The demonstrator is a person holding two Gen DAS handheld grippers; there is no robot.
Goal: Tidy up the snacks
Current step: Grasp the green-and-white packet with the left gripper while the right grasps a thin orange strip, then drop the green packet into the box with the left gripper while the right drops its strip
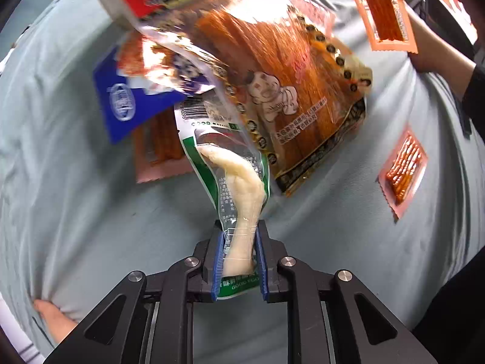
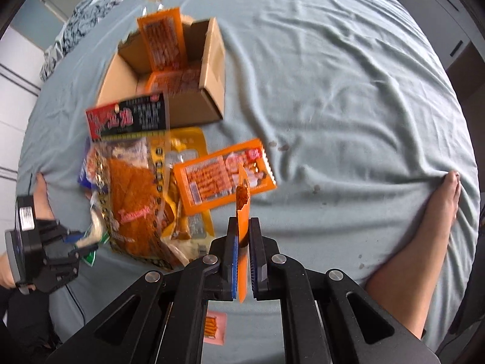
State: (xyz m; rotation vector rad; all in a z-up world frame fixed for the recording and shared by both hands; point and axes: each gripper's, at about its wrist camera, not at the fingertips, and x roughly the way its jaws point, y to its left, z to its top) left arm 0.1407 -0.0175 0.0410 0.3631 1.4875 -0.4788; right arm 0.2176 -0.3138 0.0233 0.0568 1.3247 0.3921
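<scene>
My left gripper (image 1: 239,236) is shut on a green-and-clear packet holding a pale chicken foot (image 1: 236,188), held above the pale blue sheet. It also shows in the right wrist view (image 2: 75,242). My right gripper (image 2: 242,233) is shut on a small orange spicy-strip packet (image 2: 242,206), held edge-on; it also shows in the left wrist view (image 1: 383,15). A pile of snack packets (image 2: 136,194) lies ahead of both grippers, with a large orange strip bag (image 1: 282,85) on top. An open cardboard box (image 2: 209,91) with orange packets (image 2: 163,42) inside stands behind the pile.
A small orange packet (image 1: 404,171) lies alone on the sheet to the right. A pink packet (image 2: 215,327) lies under my right gripper. A blue packet (image 1: 121,100) sits at the pile's left. Bare feet (image 2: 436,206) press the sheet at both sides. Crumpled cloth (image 2: 81,27) lies far left.
</scene>
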